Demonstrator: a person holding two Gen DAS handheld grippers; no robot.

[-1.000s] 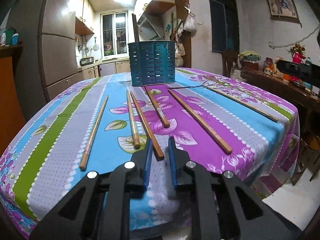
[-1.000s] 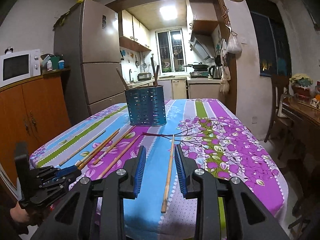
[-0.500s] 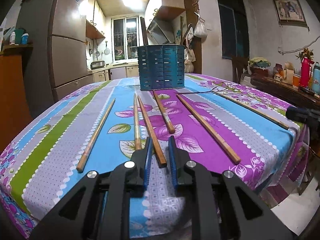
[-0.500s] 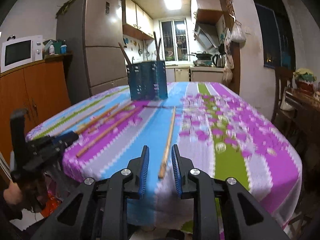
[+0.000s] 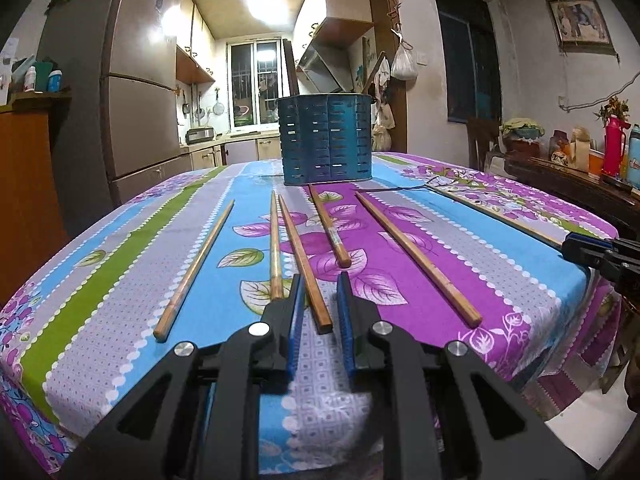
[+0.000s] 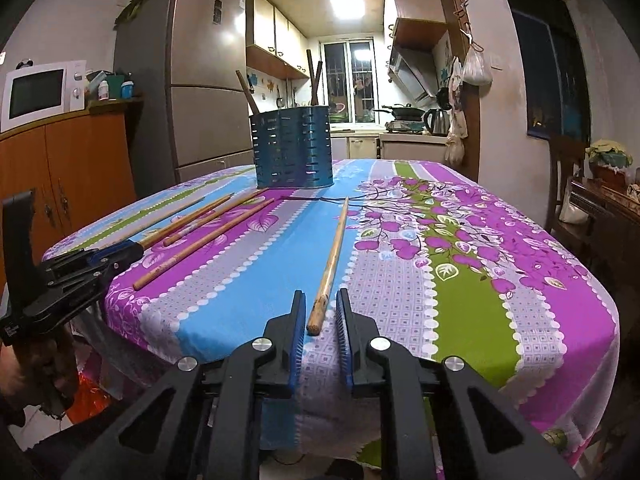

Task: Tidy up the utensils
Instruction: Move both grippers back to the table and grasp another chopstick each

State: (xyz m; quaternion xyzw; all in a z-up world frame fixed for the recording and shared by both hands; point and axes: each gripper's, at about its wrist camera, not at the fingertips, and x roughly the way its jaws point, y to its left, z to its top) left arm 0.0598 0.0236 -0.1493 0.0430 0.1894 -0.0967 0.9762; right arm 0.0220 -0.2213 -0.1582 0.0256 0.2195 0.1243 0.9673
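Note:
A blue slotted utensil holder (image 5: 326,140) stands at the far end of the table, with dark sticks in it; it also shows in the right wrist view (image 6: 292,148). Several wooden chopsticks lie on the flowered tablecloth. My left gripper (image 5: 319,298) is open, its jaws on either side of the near end of one chopstick (image 5: 302,258). My right gripper (image 6: 320,308) is open, its jaws flanking the near end of a separate chopstick (image 6: 331,258). Neither chopstick is lifted.
Other chopsticks lie left (image 5: 196,262) and right (image 5: 416,252) of my left gripper. The tablecloth (image 6: 460,264) drapes over the near table edge. A fridge (image 6: 192,92) and a wooden cabinet (image 6: 68,160) stand left; a sideboard (image 5: 568,184) with bottles stands right.
Both grippers have come lower and closer to the table edge. Each now has a chopstick end between its open jaws. The chopsticks have not moved.

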